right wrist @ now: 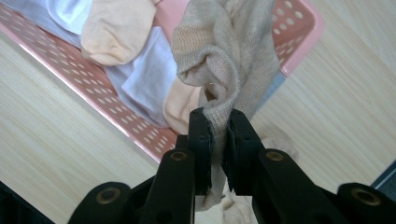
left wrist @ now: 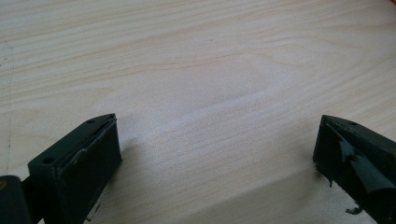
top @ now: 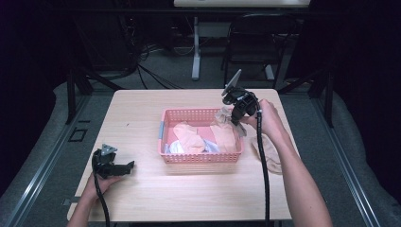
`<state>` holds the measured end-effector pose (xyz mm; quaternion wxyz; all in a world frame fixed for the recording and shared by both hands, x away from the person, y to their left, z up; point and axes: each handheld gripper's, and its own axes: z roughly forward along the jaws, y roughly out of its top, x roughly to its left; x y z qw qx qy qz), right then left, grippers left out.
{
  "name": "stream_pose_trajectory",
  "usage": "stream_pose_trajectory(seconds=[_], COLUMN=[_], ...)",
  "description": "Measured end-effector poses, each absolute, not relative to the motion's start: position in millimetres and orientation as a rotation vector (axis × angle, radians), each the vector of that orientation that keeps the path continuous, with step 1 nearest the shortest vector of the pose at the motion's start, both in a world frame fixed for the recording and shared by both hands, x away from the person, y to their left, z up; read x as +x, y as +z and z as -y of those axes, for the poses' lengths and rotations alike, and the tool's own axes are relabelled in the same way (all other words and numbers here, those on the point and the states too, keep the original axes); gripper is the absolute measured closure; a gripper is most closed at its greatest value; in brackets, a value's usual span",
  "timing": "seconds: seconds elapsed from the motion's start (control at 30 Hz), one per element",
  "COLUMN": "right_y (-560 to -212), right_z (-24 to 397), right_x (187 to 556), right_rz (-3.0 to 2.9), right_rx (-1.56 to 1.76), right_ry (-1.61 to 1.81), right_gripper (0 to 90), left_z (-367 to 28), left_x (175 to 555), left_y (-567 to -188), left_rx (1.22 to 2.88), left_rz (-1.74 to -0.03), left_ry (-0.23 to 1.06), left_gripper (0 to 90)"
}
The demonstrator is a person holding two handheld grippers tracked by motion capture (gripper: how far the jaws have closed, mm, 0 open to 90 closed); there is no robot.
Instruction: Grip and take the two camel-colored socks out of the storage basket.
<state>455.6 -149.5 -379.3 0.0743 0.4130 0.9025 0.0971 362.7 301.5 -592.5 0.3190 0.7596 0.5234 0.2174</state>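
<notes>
High view: right gripper (top: 235, 115) at far right corner of pink basket (top: 200, 159), fingers clamped on beige sock (top: 222, 115); sock hangs just above basket rim. Left gripper (top: 124, 166) rests on bench (top: 142, 118), well left of basket.

Left gripper view: fingers wide, nothing between, bare bench (left wrist: 196, 70) below.

Right gripper view: fingers (right wrist: 201, 140) narrow, pinching sock (right wrist: 224, 51); sock's long axis runs straight away from fingers, over basket corner (right wrist: 303, 32). Right hand nearer basket.

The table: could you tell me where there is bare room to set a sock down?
Bare wood lies between the left gripper and the pink basket, and along the near edge. Crowded: the basket, and the right edge, where another sock lies.
</notes>
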Motion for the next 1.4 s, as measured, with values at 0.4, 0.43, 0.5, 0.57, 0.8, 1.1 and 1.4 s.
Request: stream_pose_trajectory(seconds=[0.4, 0.43, 0.5, 0.57, 0.8, 1.1, 1.4], right_y=[-368.0, -368.0, -366.7, -366.1, -373.6, -407.8, -469.0], right_z=[203.2, 203.2, 217.5, 229.5, 266.8, 283.7, 293.4], right_x=[445.8, 445.8, 444.1, 442.4, 437.6, 438.4, 441.4], right_rz=[-2.637, -2.637, -2.618, -2.603, -2.557, -2.577, -2.576], right_rx=[1.345, 1.345, 1.376, 1.409, 1.496, 1.562, 1.622], right_ry=[0.315, 0.315, 0.321, 0.331, 0.327, 0.267, 0.224], right_gripper=[81.9, 81.9, 81.9, 81.9, 82.0, 82.1, 82.0], left_z=[-301.5, -301.5, -301.5, -301.4, -301.3, -301.4, -301.3], left_x=[362.6, 362.6, 362.7, 362.6, 362.4, 362.5, 362.3], left_y=[-592.5, -592.5, -592.5, -592.5, -592.4, -592.4, -592.4], left_rx=[1.997, 1.997, 1.997, 1.997, 1.996, 1.997, 1.996], left_rz=[-1.377, -1.377, -1.377, -1.377, -1.380, -1.379, -1.379], left_ry=[0.572, 0.572, 0.572, 0.572, 0.573, 0.573, 0.575], left_gripper=[0.5, 0.5, 0.5, 0.5, 0.5, 0.5, 0.6])
